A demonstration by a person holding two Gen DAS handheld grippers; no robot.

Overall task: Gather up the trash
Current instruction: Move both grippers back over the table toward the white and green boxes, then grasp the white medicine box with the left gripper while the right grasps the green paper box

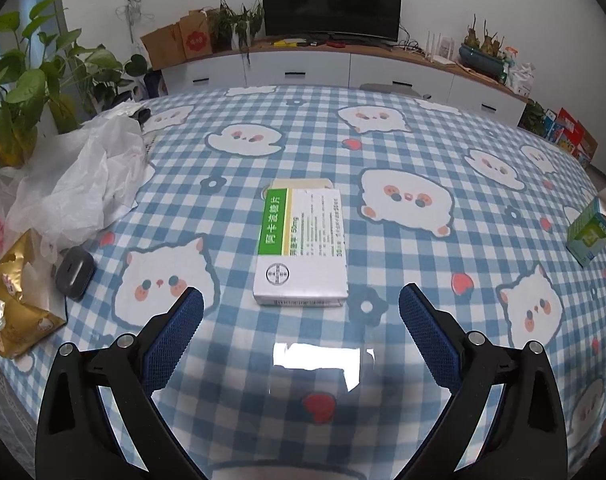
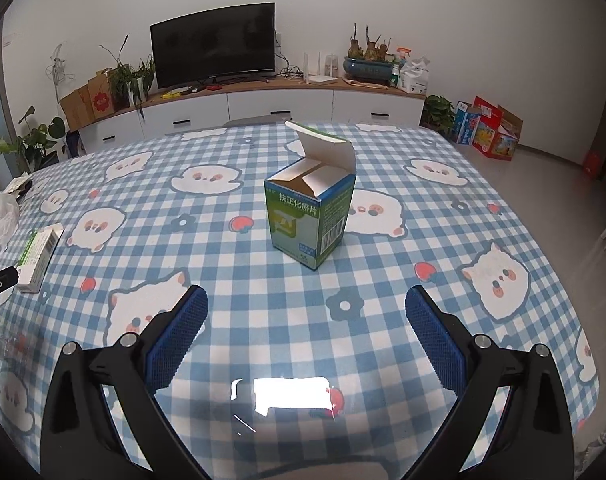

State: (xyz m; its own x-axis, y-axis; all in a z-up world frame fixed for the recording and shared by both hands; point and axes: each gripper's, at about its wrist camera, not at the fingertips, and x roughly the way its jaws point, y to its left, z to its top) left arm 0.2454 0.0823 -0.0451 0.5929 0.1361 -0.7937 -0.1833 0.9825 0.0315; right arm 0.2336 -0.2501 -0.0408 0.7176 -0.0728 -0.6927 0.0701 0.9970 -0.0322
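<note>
Across a table [image 1: 383,152] draped in a blue-and-white checked cloth printed with cartoon cats, two empty medicine cartons wait to be cleared. At the far side of the room a dark television [image 1: 331,4] stands on a long white sideboard [image 1: 303,68], with potted plants at its ends. On the table's left edge lies a heap of crumpled white plastic bags [image 1: 83,180], with a torn gold wrapper [image 1: 15,300] nearer the camera and a small dark grey case [image 1: 74,273] just beside the bags.

Near the middle of the table, the flat white-and-green pill box [image 1: 301,246] lies on its broad face, one end flap open at its far end. The left gripper [image 1: 301,306] hovers just short of the box, its blue-padded jaws spread wide, with nothing between them. Toward the right side stands the upright green-and-blue medicine box [image 2: 311,216], top flap raised and apparently empty inside. The right gripper [image 2: 307,306] faces it from a short way off, its jaws likewise set well apart and empty.

Judged from this scene, collection has barely begun: both cartons remain on the cloth, neither is gripped, and no bin shows in either view, though the plastic bags at the left may serve as the receptacle.
</note>
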